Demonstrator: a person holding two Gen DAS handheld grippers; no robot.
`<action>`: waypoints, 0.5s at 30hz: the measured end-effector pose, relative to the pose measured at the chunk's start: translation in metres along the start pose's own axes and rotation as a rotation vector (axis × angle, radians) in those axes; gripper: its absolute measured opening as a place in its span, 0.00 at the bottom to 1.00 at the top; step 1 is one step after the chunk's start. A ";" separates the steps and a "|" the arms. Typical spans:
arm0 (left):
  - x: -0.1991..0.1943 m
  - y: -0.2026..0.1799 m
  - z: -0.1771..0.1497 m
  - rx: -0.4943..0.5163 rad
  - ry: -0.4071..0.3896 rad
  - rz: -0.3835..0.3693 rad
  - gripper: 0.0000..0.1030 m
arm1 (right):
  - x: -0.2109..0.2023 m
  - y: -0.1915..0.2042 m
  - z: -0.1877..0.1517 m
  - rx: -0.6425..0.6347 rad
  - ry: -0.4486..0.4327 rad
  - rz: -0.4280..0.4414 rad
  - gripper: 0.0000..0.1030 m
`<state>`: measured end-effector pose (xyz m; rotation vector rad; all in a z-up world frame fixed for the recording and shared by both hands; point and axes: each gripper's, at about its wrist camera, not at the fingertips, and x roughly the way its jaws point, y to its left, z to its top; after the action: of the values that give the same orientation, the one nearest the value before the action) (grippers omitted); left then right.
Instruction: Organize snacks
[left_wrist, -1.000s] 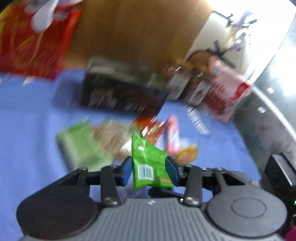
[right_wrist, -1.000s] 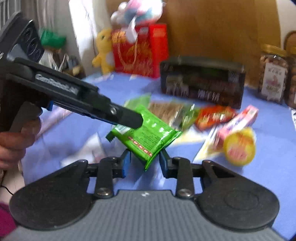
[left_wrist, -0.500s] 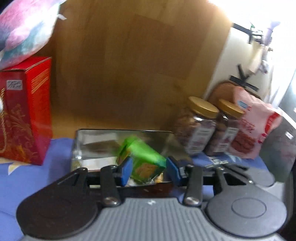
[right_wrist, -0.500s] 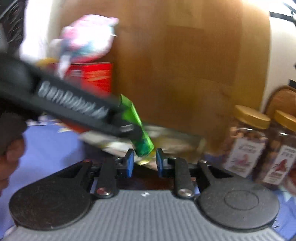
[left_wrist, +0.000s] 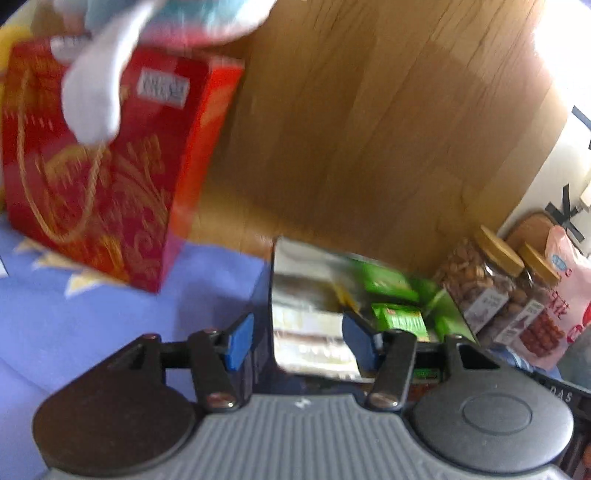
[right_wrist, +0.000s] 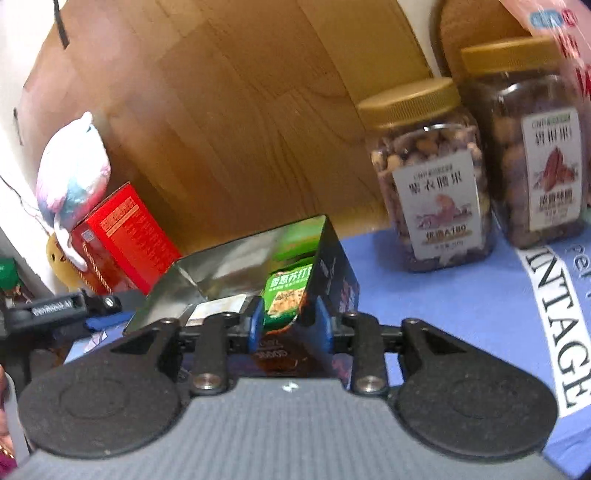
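Observation:
A dark open box with a shiny silver lining (left_wrist: 295, 295) (right_wrist: 332, 273) stands on the purple cloth. Green snack packets (left_wrist: 400, 319) (right_wrist: 286, 297) lie inside it. My left gripper (left_wrist: 297, 341) is open and empty, low over the box's left end. My right gripper (right_wrist: 290, 325) is open, its blue pads either side of the box's right corner, with a green packet seen between them inside the box. The left gripper's body (right_wrist: 55, 306) shows at the left of the right wrist view.
A red gift bag (left_wrist: 103, 166) (right_wrist: 118, 240) with a plush toy (right_wrist: 72, 181) on top stands left of the box. Two gold-lidded nut jars (right_wrist: 428, 177) (left_wrist: 476, 288) and a pink snack bag (left_wrist: 565, 295) stand to the right. A wooden board (left_wrist: 369, 129) rises behind.
Both grippers carried green packets from the cloth up to the box. The packets are now out of the jaws and lie in the box; both grippers have opened.

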<state>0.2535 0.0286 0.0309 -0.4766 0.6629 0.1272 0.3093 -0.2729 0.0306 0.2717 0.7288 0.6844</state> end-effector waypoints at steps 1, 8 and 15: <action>0.005 0.001 -0.002 -0.002 0.021 0.000 0.50 | -0.001 0.001 -0.003 0.004 -0.002 -0.002 0.36; -0.001 -0.001 -0.012 0.028 0.025 0.046 0.51 | -0.005 0.015 -0.009 -0.003 0.014 -0.008 0.43; -0.056 0.017 -0.023 -0.023 -0.068 -0.009 0.54 | -0.038 0.010 -0.017 -0.020 -0.062 -0.016 0.44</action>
<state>0.1922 0.0348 0.0427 -0.4956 0.5932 0.1425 0.2718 -0.2899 0.0423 0.2681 0.6639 0.6652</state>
